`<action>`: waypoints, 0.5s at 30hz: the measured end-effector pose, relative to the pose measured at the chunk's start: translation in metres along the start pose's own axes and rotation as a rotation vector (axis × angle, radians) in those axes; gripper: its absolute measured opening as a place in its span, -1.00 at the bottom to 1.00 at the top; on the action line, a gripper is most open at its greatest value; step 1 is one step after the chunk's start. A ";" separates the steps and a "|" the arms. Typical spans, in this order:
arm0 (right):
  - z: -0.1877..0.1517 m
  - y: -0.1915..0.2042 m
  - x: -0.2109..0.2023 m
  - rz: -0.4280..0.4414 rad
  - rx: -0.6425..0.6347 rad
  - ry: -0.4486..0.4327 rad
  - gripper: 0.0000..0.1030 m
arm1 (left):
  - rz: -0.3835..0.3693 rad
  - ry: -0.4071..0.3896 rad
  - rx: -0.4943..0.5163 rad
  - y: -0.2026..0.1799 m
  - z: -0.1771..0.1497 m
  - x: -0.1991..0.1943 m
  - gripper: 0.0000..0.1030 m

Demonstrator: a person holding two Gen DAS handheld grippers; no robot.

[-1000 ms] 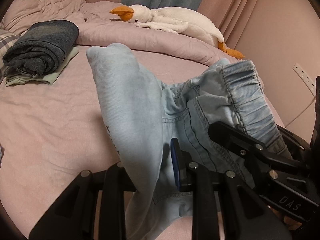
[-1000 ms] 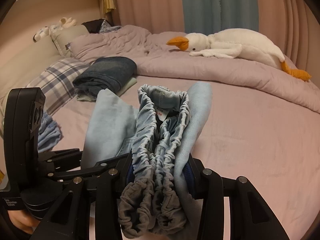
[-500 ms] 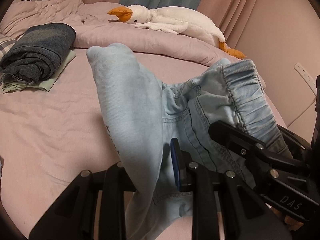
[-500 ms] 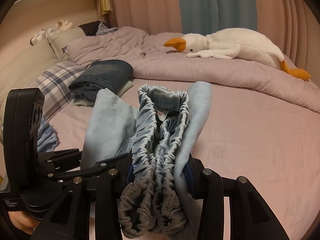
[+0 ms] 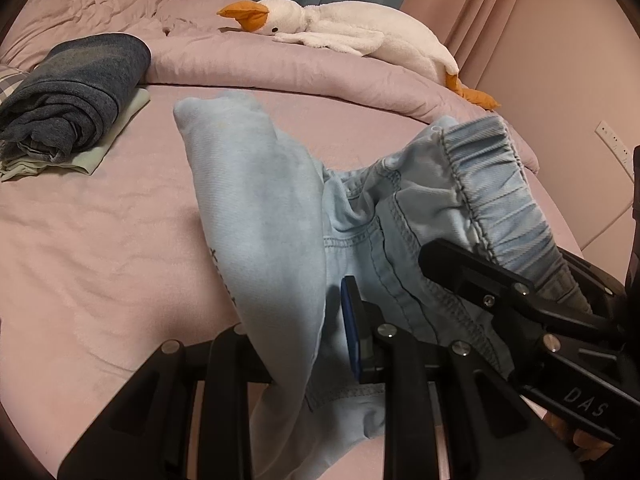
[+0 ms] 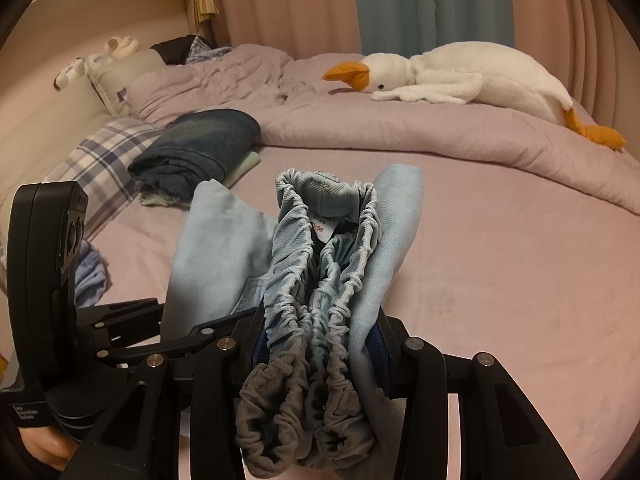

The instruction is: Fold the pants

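Pale blue denim fills both wrist views: a pair of light blue elastic-waist pants [image 5: 280, 216] is held above a mauve bedsheet [image 5: 100, 248], gripped from two sides. The left gripper [image 5: 316, 344] has its black fingers pressed onto a bunched fold of the pants' leg fabric, which rises between them and stands up ahead of the fingertips; a blue pad [image 5: 352, 332] shows on the inner face of the right-hand finger. Just to the right of those fingers, the right gripper [image 5: 520, 304] pinches the gathered waistband [image 5: 496, 196].

In the right wrist view, the right gripper [image 6: 320, 344] is clamped around the ruched waistband [image 6: 320, 264], which is folded double and stuffed between the fingers, with a white size label [image 6: 322, 226] showing at the fold ahead of the tips. The left gripper [image 6: 132, 320] and its black camera housing sit just left of these fingers, touching the same garment.

Beyond the fingertips, to the left, a folded dark blue garment [image 6: 200, 144] rests on a pale green cloth [image 6: 244, 164], beside a plaid pillow [image 6: 100, 160]. Farther ahead, a white plush goose with an orange beak [image 6: 460, 76] lies along a rumpled mauve duvet [image 6: 400, 136], before pink and teal curtains [image 6: 400, 4].
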State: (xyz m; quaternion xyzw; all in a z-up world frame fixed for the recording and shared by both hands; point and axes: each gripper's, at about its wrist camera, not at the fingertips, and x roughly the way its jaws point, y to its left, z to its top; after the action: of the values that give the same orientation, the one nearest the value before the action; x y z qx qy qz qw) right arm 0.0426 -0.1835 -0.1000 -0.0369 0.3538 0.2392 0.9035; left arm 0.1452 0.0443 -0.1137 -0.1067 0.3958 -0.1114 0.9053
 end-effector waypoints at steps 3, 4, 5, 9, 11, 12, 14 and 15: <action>0.000 -0.001 0.002 -0.001 0.004 0.005 -0.14 | 0.001 0.007 0.001 0.001 0.001 0.004 -0.56; -0.001 -0.001 0.003 -0.001 0.007 0.007 -0.14 | 0.001 0.009 0.001 0.001 0.001 0.005 -0.56; -0.002 -0.001 0.003 -0.002 0.009 0.009 -0.14 | 0.001 0.012 0.003 0.002 0.002 0.006 -0.56; -0.002 -0.003 0.008 -0.004 0.019 0.016 -0.14 | 0.002 0.022 0.002 0.004 0.003 0.012 -0.55; -0.002 -0.005 0.010 -0.004 0.024 0.020 -0.14 | 0.004 0.026 0.002 0.005 0.003 0.014 -0.55; -0.002 -0.005 0.010 -0.004 0.026 0.022 -0.14 | 0.004 0.028 0.002 0.005 0.003 0.015 -0.55; -0.003 -0.006 0.012 -0.003 0.032 0.026 -0.14 | 0.006 0.031 0.001 0.006 0.003 0.016 -0.55; -0.003 -0.007 0.013 -0.003 0.036 0.028 -0.14 | 0.006 0.032 0.000 0.007 0.003 0.017 -0.55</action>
State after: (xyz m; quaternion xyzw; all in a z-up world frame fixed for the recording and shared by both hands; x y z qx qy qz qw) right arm 0.0525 -0.1855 -0.1113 -0.0246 0.3706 0.2311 0.8992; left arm 0.1598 0.0459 -0.1252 -0.1037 0.4107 -0.1102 0.8991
